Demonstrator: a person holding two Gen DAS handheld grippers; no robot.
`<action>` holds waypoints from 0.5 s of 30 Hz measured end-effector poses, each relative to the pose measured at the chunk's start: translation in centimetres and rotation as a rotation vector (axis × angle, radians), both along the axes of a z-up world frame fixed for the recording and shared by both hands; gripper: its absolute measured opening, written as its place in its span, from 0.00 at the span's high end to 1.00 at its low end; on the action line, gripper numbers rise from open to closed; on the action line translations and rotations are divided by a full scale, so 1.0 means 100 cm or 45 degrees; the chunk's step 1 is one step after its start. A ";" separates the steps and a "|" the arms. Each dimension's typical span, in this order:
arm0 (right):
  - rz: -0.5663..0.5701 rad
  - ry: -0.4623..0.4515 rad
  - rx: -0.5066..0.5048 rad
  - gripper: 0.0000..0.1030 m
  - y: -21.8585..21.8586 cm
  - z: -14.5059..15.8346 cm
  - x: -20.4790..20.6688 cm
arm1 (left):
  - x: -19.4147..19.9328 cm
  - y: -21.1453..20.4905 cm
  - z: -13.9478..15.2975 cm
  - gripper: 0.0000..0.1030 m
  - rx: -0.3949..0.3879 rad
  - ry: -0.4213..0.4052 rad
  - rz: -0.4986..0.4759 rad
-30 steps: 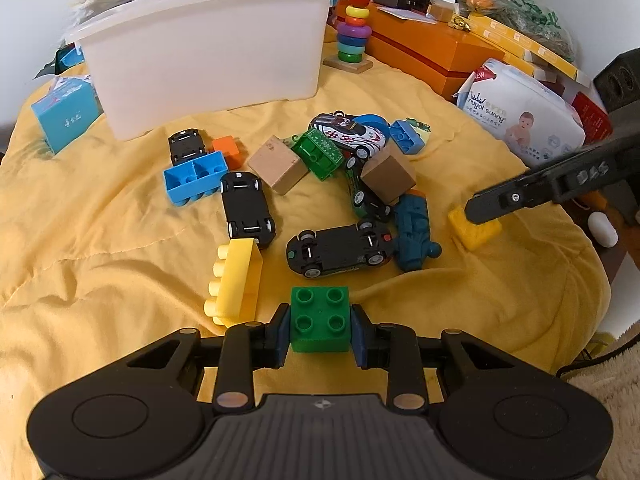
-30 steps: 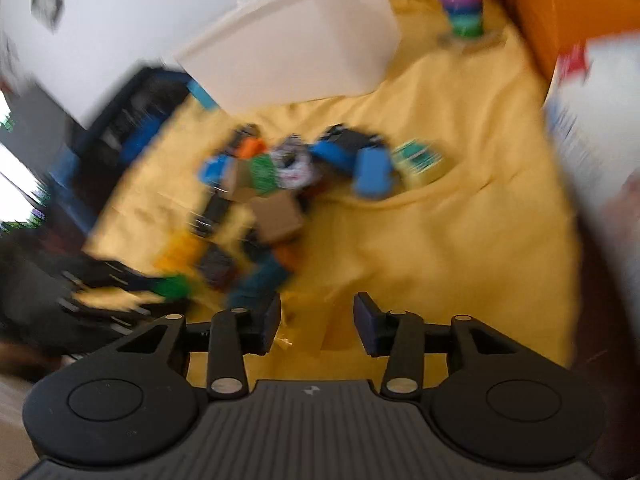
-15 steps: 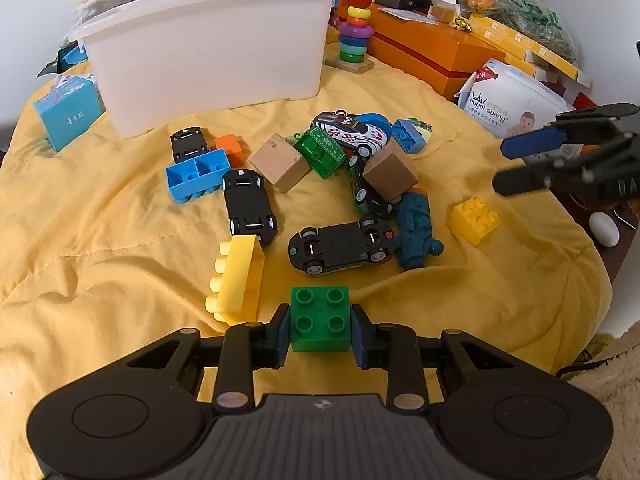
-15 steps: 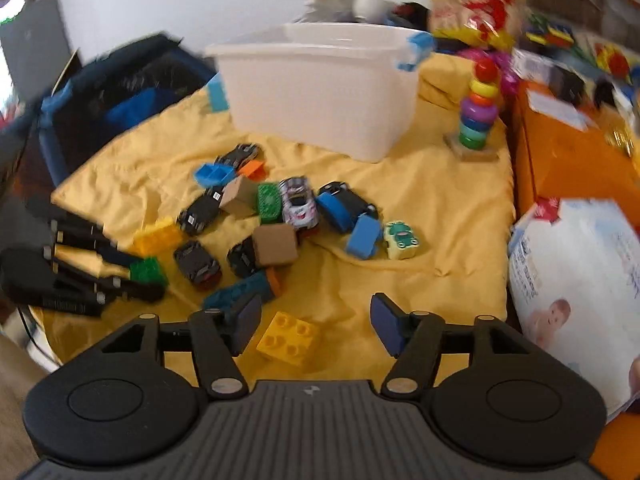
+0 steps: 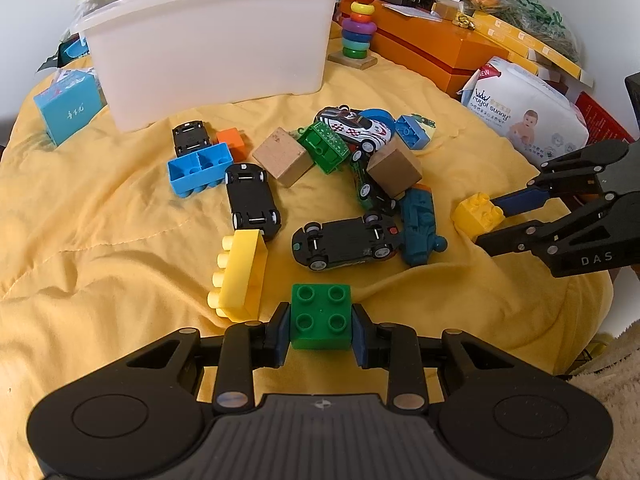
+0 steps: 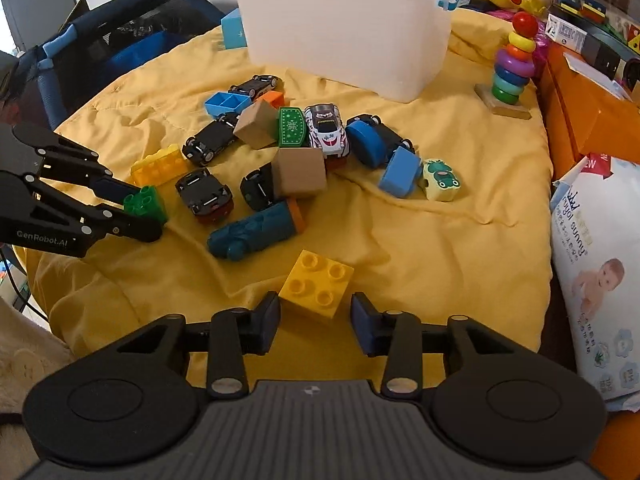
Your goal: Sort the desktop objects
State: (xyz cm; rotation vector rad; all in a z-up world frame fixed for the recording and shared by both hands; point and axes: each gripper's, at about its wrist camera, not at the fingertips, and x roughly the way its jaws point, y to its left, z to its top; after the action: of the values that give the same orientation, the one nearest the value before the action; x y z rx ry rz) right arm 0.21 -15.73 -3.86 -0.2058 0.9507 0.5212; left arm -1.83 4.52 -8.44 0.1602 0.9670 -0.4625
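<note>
My left gripper [image 5: 320,330] is shut on a green four-stud brick [image 5: 320,316], held low over the yellow cloth; the same brick [image 6: 146,202] and the left gripper [image 6: 134,208] show at the left of the right wrist view. My right gripper [image 6: 316,312] is open, its fingers either side of a small yellow brick [image 6: 316,286] that lies on the cloth. In the left wrist view the right gripper [image 5: 496,220] straddles that yellow brick [image 5: 476,210]. A white bin [image 5: 208,48] stands at the back.
A pile of toy cars [image 5: 252,200], wooden cubes [image 5: 282,156], blue bricks [image 5: 198,172] and a long yellow brick [image 5: 240,276] lies mid-cloth. A ring stacker [image 5: 358,28], an orange box [image 5: 432,48], a diaper pack [image 5: 528,112] and a blue carton [image 5: 68,106] border it.
The right gripper has swung in and dropped to the small yellow brick, which now sits between its open fingers. The left gripper has kept still, holding the green brick.
</note>
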 end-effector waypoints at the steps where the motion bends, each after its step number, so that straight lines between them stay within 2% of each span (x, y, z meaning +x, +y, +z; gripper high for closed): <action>1: -0.007 -0.003 0.000 0.58 0.000 -0.001 0.000 | 0.000 0.000 0.000 0.67 0.003 -0.002 -0.005; 4: -0.026 -0.003 -0.001 0.57 0.003 -0.003 0.002 | -0.001 -0.002 0.001 0.67 0.018 -0.013 -0.023; 5: -0.025 -0.003 0.002 0.61 0.003 -0.003 0.003 | -0.001 -0.002 0.002 0.67 0.022 -0.017 -0.031; 8: -0.031 -0.009 -0.016 0.63 0.005 0.005 0.006 | -0.002 -0.001 0.015 0.67 0.015 -0.056 -0.048; 12: -0.022 -0.133 -0.015 0.63 0.006 0.038 0.012 | 0.006 0.006 0.051 0.67 -0.011 -0.164 -0.022; 15: 0.022 -0.256 -0.048 0.63 0.014 0.064 0.021 | 0.022 0.015 0.082 0.67 -0.072 -0.229 0.025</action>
State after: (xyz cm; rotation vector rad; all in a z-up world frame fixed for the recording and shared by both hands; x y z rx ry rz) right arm 2.29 -14.35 2.52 -0.2953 0.7636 0.4886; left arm 0.41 5.98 -0.28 0.1386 0.7783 -0.4491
